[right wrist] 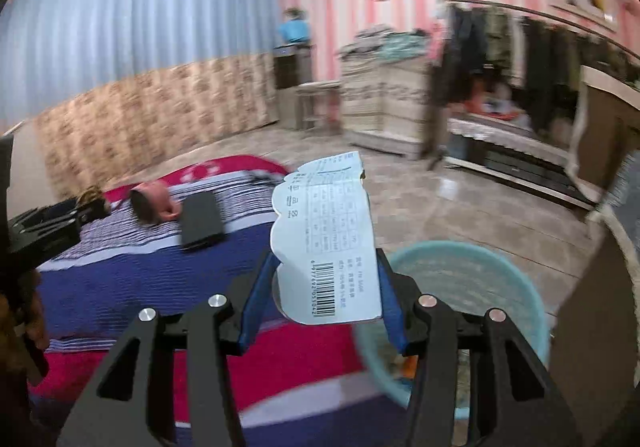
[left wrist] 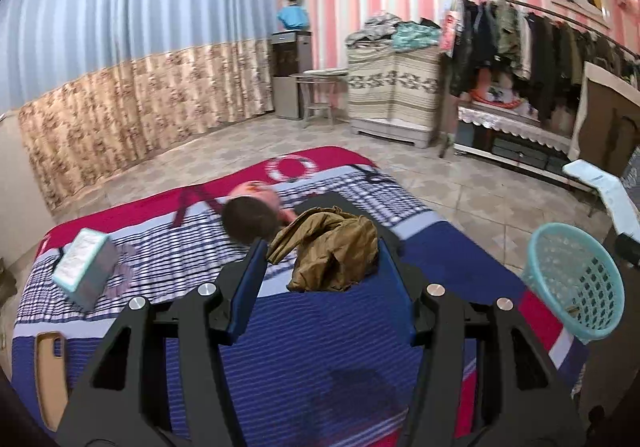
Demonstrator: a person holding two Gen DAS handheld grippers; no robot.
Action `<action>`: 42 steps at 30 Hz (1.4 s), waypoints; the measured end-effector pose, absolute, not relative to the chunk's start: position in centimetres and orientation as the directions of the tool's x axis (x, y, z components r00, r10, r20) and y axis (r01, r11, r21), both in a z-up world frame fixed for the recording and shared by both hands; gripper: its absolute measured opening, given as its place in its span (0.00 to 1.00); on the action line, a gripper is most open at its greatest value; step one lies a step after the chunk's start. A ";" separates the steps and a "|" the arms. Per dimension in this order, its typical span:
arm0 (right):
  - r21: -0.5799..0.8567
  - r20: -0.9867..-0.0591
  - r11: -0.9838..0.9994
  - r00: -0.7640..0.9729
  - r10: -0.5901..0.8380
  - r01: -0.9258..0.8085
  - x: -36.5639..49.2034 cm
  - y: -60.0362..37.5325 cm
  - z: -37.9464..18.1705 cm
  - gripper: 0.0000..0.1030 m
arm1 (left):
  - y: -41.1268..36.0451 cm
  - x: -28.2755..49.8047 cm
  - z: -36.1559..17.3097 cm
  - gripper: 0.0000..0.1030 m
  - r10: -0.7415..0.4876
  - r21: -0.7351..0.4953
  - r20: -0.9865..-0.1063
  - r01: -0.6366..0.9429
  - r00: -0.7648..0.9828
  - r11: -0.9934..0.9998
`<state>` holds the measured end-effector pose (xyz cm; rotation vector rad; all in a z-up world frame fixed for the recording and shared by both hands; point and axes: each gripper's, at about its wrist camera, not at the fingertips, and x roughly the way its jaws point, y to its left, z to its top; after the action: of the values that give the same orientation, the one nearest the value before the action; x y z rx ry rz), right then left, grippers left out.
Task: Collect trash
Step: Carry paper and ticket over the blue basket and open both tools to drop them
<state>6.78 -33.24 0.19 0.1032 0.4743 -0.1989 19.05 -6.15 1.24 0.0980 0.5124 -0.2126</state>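
My left gripper (left wrist: 322, 255) is shut on a crumpled brown wrapper (left wrist: 330, 249) and holds it above the striped bed cover (left wrist: 312, 347). My right gripper (right wrist: 326, 271) is shut on a pale blue paper card with a barcode (right wrist: 326, 243), held beside the rim of a turquoise plastic basket (right wrist: 516, 279). The same basket (left wrist: 576, 281) stands at the bed's right edge in the left wrist view. The right gripper's card (left wrist: 600, 183) shows at the far right there.
On the bed lie a small box (left wrist: 86, 267), a round dark and pink object (left wrist: 256, 213), a black flat object (right wrist: 200, 221) and a tan phone case (left wrist: 50, 375). Tiled floor, a clothes rack (left wrist: 532, 43) and cabinets lie beyond.
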 end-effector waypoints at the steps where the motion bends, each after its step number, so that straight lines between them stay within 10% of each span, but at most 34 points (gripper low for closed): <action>1: 0.057 -0.459 0.967 0.867 -0.194 0.247 6.4 -34.2 0.0 0.48 | -6.9 19.0 1.1 0.53 -0.187 0.040 -0.499 0.238 0.846 0.970; 33: 0.202 -0.503 0.800 0.761 -0.410 0.564 2.0 -49.2 -3.7 0.48 | -34.4 17.8 -4.1 0.54 -0.516 0.028 -0.565 0.640 0.644 0.768; 42: 0.207 -0.512 0.805 0.762 -0.396 0.557 2.6 -49.5 -4.2 0.48 | -35.7 19.2 -4.0 0.77 -0.503 0.036 -0.555 0.623 0.662 0.781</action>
<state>2.56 -49.52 -4.18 0.3615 0.4687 -0.5302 19.23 -35.70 -3.97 0.2323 0.5543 -0.6430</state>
